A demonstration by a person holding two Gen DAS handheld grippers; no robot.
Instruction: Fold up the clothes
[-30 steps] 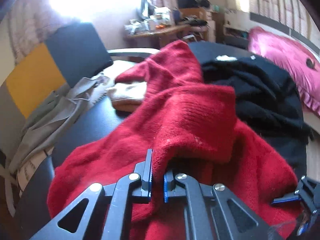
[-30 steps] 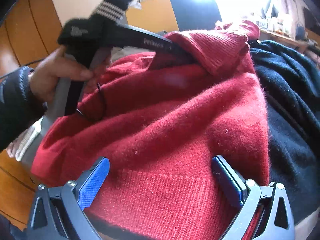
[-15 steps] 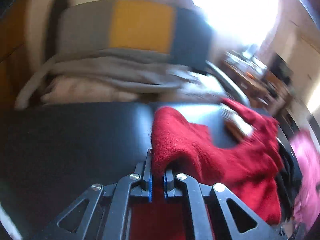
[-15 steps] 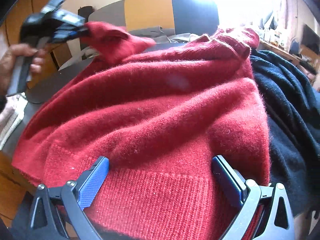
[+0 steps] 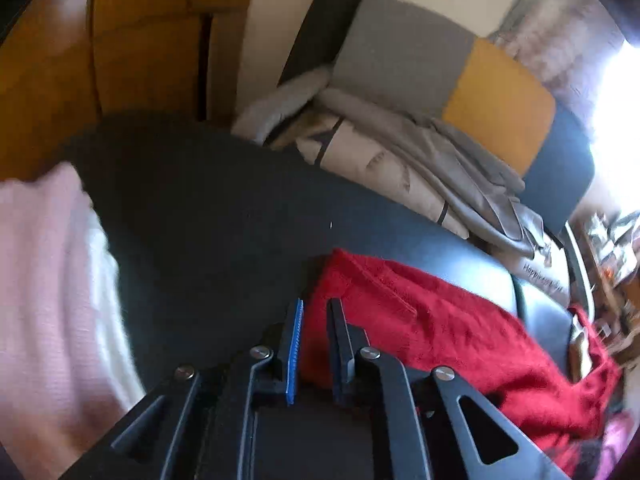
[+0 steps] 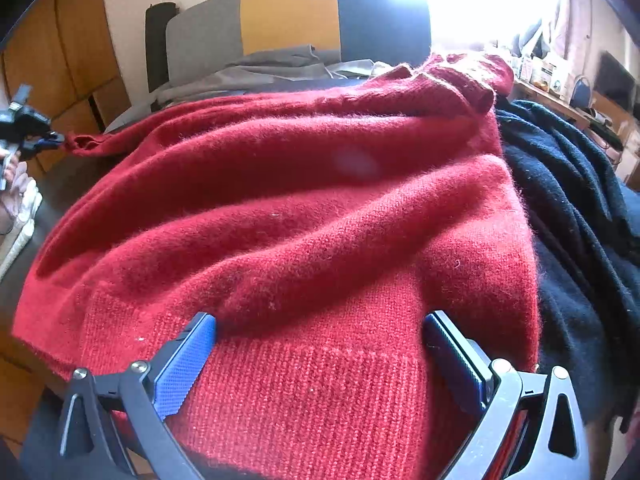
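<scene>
The red sweater [image 6: 304,216] lay spread over the dark table [image 5: 208,216], wrinkled and not folded, its sleeve drawn out to the side. A black garment [image 6: 568,200] waited beside it, unfolded too. Our right gripper [image 6: 320,356] stood wide apart over the hem. Our left gripper [image 5: 316,344], slightly parted, had the sleeve end between its fingers.
</scene>
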